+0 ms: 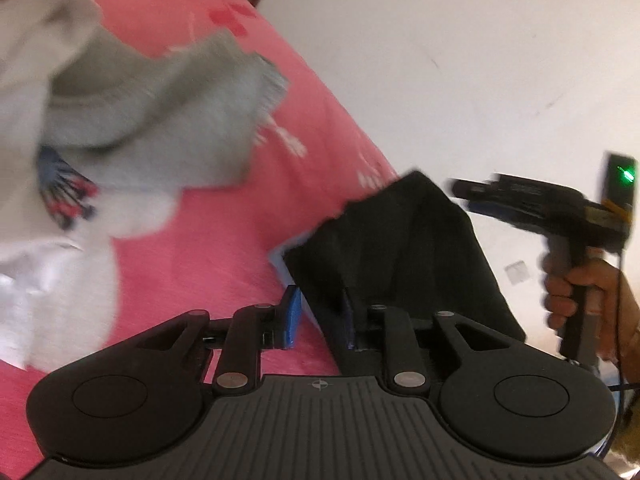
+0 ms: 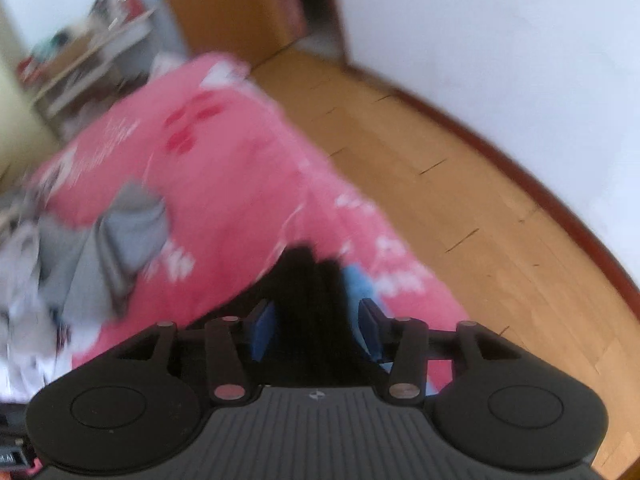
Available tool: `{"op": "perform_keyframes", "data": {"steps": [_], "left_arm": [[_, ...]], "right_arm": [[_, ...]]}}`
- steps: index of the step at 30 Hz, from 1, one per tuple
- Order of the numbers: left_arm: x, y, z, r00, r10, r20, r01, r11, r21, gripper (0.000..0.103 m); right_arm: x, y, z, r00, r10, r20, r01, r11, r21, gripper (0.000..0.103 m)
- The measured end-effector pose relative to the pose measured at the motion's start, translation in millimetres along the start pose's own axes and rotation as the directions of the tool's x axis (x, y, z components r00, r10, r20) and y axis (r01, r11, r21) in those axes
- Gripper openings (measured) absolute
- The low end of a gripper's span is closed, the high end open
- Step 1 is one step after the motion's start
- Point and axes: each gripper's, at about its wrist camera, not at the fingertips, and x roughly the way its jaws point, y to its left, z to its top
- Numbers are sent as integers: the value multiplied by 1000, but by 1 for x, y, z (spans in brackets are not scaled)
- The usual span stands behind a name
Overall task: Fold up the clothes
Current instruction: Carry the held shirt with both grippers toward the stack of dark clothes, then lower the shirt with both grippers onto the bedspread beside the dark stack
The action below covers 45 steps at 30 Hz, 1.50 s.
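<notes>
Nearest, the left hand-held gripper (image 1: 320, 316) has its blue pads apart, a black garment (image 1: 404, 248) draped over the right one and onto the pink bed (image 1: 224, 232). The right hand-held gripper (image 2: 316, 324) stands apart too, black cloth between its pads, untouched. Farther left lies a heap of grey and white clothes (image 1: 120, 120).

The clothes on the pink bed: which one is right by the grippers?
The black garment, at the bed's near edge between the right gripper's blue pads. The grey garment and white clothes lie farther off.
</notes>
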Motion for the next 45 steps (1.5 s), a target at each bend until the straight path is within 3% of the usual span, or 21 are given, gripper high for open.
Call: {"op": "perform_keyframes", "data": {"steps": [3, 5, 7, 10, 13, 16, 19, 22, 25, 27, 29, 34, 35, 37, 38, 41, 45], "left_arm": [[-16, -4, 9, 996, 27, 84, -34, 996, 78, 22], [-21, -15, 14, 992, 11, 125, -32, 986, 166, 22], [-18, -29, 19, 991, -23, 135, -13, 965, 262, 22], [3, -47, 18, 995, -33, 93, -3, 931, 364, 22], [26, -54, 12, 994, 61, 90, -94, 900, 426, 22], [45, -47, 9, 987, 149, 65, -162, 889, 429, 22], [45, -44, 7, 984, 164, 72, -179, 875, 450, 23], [33, -47, 4, 983, 162, 85, -183, 861, 474, 23], [23, -53, 10, 982, 160, 103, -191, 850, 491, 23], [21, -63, 13, 981, 143, 135, -193, 828, 527, 23], [25, -76, 16, 984, 95, 149, -164, 807, 568, 23], [77, -123, 32, 999, -44, 32, 14, 784, 621, 23], [92, -129, 36, 998, -58, 15, 37, 785, 619, 23], [118, -137, 41, 999, -38, 1, 29, 782, 623, 23], [127, -139, 44, 1000, -14, 6, 7, 781, 625, 23], [130, -134, 54, 1000, 0, 17, -11, 795, 606, 23], [111, -120, 55, 1000, 4, 30, -21, 794, 607, 23]], "right_arm": [[-33, -16, -4, 985, -149, 87, 133, 977, 165, 49], [-61, -21, -16, 972, -187, 143, 143, 951, 273, 43], [-81, -17, -30, 970, -153, 188, 90, 948, 307, 26], [-74, 3, -43, 986, -56, 155, 18, 970, 242, 16], [-35, 22, -42, 997, 5, 76, -17, 989, 149, 14], [12, 25, -34, 998, -14, 57, 3, 980, 198, 14], [39, 10, -32, 991, -60, 115, 14, 930, 367, 15], [28, 10, -36, 974, -121, 194, 17, 886, 464, 16], [-25, 28, -54, 942, -206, 267, 56, 877, 478, 17], [-68, 38, -79, 901, -323, 289, 156, 864, 480, 17], [-98, 35, -107, 868, -426, 254, 255, 823, 508, 17], [-95, -2, -145, 863, -498, 88, 385, 760, 523, 16], [-91, -10, -148, 851, -522, 56, 417, 737, 531, 15], [-81, -26, -155, 793, -609, -32, 525, 655, 544, 15], [-80, -34, -159, 776, -628, -61, 542, 613, 575, 15], [-102, -42, -174, 775, -630, -53, 483, 536, 692, 15], [-121, -43, -183, 813, -581, 22, 383, 564, 732, 18]]}}
